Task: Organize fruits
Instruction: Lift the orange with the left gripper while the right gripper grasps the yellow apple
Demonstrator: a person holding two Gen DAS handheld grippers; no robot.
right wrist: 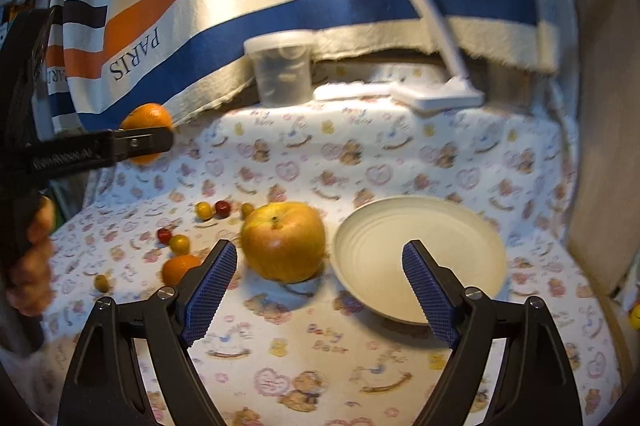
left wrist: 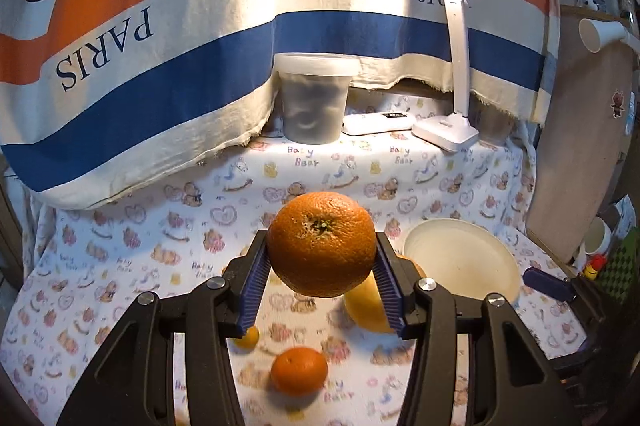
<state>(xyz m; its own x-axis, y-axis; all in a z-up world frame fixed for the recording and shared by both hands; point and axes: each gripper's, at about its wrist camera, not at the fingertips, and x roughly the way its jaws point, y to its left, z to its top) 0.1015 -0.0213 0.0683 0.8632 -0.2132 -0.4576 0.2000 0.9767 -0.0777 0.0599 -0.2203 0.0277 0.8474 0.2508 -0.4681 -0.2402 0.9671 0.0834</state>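
The left gripper [left wrist: 321, 258] is clamped on a large orange [left wrist: 321, 244], its blue ribbed pads pressing the fruit's two sides and holding it clear of the cloth, stem scar facing the camera. In the right wrist view the same orange [right wrist: 146, 118] shows at nine o'clock behind the black finger, lifted above the table, with the person's hand [right wrist: 34, 258] wrapped round the handle below it. The right gripper [right wrist: 320, 282] stands wide apart with nothing between its pads, poised over the bear-printed tablecloth [right wrist: 304, 342]. At eleven o'clock from it sits a yellow-red apple [right wrist: 283, 241], stem up, and just beside the apple at one o'clock lies an empty cream plate [right wrist: 420, 258]. A small mandarin [right wrist: 180, 268] rests at ten o'clock, partly hidden by the left-hand pad, with several cherry tomatoes [right wrist: 179, 244], red and yellow, scattered beyond it. Further back, at twelve o'clock, a lidded translucent tub [right wrist: 284, 70] stands against a striped towel [right wrist: 180, 38] printed PARIS, and a white desk lamp [right wrist: 440, 94] has its base at one o'clock, the lit bar arching overhead.
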